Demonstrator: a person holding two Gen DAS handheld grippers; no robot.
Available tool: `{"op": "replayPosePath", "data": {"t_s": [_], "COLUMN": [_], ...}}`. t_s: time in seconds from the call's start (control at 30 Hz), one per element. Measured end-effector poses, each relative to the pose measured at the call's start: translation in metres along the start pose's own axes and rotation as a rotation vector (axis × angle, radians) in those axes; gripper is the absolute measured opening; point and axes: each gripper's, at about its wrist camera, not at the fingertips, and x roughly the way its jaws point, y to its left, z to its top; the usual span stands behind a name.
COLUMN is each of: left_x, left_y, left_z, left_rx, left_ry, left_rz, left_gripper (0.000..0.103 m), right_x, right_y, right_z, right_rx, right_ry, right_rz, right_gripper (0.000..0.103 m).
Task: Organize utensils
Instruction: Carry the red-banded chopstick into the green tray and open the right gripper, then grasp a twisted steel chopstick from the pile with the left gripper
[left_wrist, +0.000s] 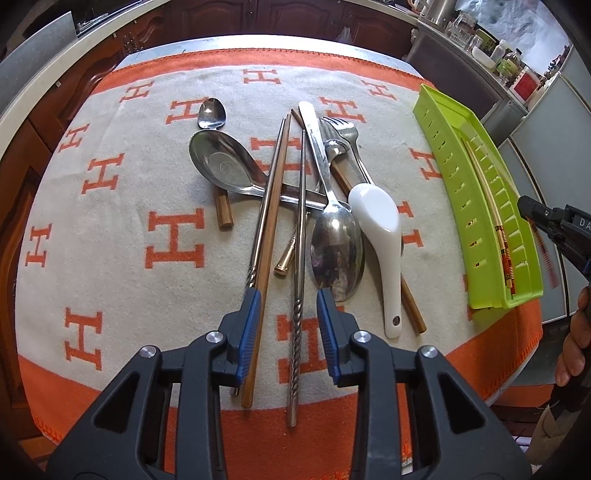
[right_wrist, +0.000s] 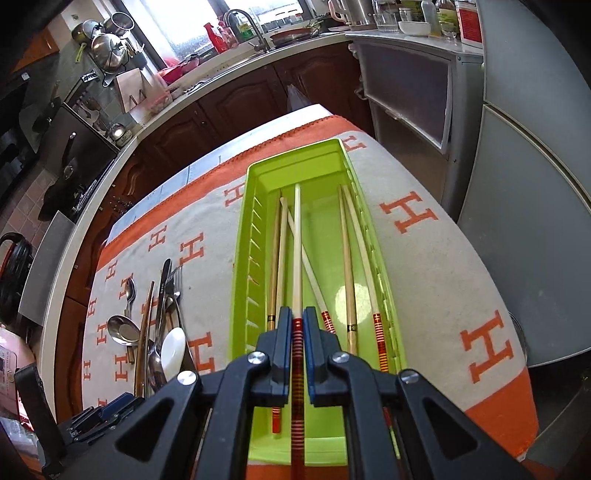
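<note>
tray (right_wrist: 258, 177): perhaps five chopsticks | right tool (right_wrist: 297, 321): clamps sixth chopstick (right_wrist: 296, 236) | left tool (left_wrist: 286, 299): apart

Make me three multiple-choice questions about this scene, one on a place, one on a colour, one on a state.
1. Where does the white spoon lie?
A. in the tray
B. on the cloth among the cutlery
C. on the counter

2. What colour is the tray?
A. lime green
B. blue
C. red

3. What is the right gripper doing?
A. gaping open, holding nothing
B. clamped on a fork
C. shut on a red-banded chopstick

Answers: 1 B, it rests beside the metal spoons; 2 A, its walls are bright green; 3 C, the pads pinch the chopstick above the tray.
</note>
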Motion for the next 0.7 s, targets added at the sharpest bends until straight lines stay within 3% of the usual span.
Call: {"op": "replayPosePath", "data": {"t_s": [0.57,0.63,0.7], "left_x": [0.014,0.016,0.016], "left_y": [-0.012,-0.014,-0.015], "left_z": [0.0,0.001,0.001], "left_rx": [0.043,0.055,0.059], "left_ry": [0.037,0.028,0.027], "left_rz": [0.033,0.049,0.052], "left_gripper": [0.012,0.004,0.004], "right_x": [-0.001,-0.001,-0.002], "right_y": [-0.001,0.0,0.001], "right_z": [-0.001,-0.002,-0.002], "right_rx": [-0.007,-0.008,-0.01], "right_ry": [-0.005,-0.004,-0.005], "right_rz": [0.01,0.01,0.014], "right_gripper": [0.007,0.007,0.007]}}
